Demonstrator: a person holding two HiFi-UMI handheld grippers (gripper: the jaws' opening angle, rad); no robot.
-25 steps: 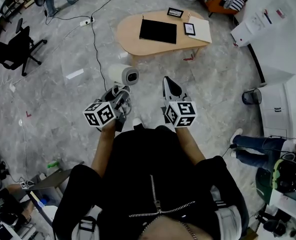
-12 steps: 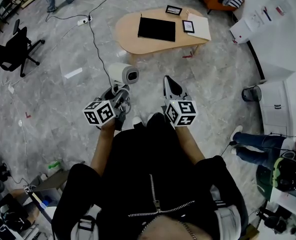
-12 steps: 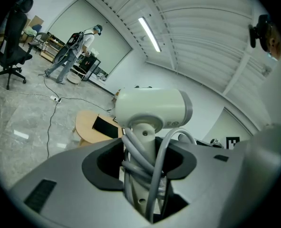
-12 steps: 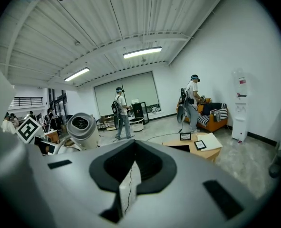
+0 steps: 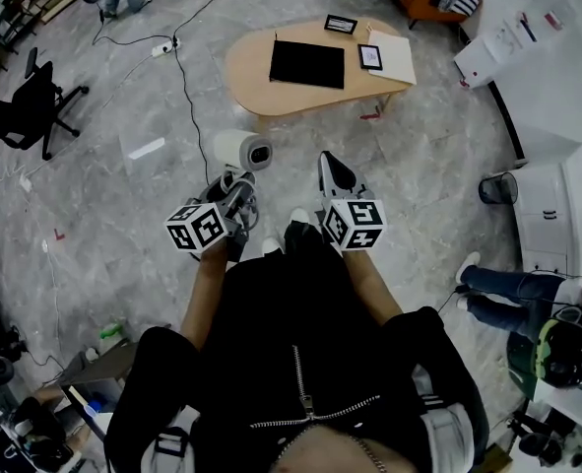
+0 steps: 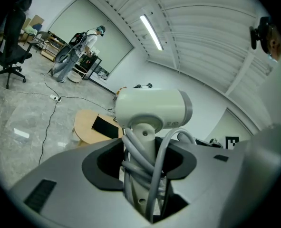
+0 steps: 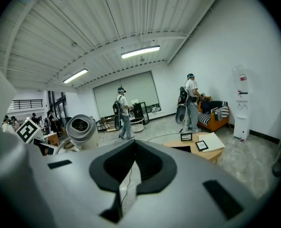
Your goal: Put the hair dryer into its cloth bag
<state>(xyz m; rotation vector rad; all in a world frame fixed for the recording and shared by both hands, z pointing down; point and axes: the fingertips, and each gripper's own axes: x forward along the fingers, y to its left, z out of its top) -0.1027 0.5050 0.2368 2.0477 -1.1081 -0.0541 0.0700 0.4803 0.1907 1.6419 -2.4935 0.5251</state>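
Where the person stands on the grey marbled floor (image 5: pixel 123 215), both grippers are held out in front at waist level, well short of the table. Left gripper (image 5: pixel 235 193): jaws clamped on the handle of the white hair dryer (image 5: pixel 243 150), its barrel upright above the jaws, nozzle end facing up in the head view. In the left gripper view the grey cord (image 6: pixel 147 172) is wound round the handle and pinned between the pads with it. Right gripper (image 5: pixel 332 168): jaws pressed together, nothing between them, only a thin seam showing in the right gripper view. Low oval wooden table (image 5: pixel 256 72) ahead, well apart from the dryer. On it: black cloth bag (image 5: pixel 308 63) lying flat near the middle; two small framed cards (image 5: pixel 342 24) at the far and right side; a white sheet (image 5: pixel 397 59) at the right end. Room is large and open, with white walls, ribbed white ceiling, strip lights (image 7: pixel 140 52). A black cable (image 5: pixel 184 87) trails across the floor from a power strip (image 5: pixel 162 47). Black office chair (image 5: pixel 30 101) at far left. Orange sofa (image 5: pixel 430 3) with striped cushions beyond the table. Dark bin (image 5: pixel 495 187) by white cabinets at right. Seated person in a helmet (image 5: pixel 566 343) at lower right; two standing people with backpacks (image 7: pixel 121 110) at the far wall.
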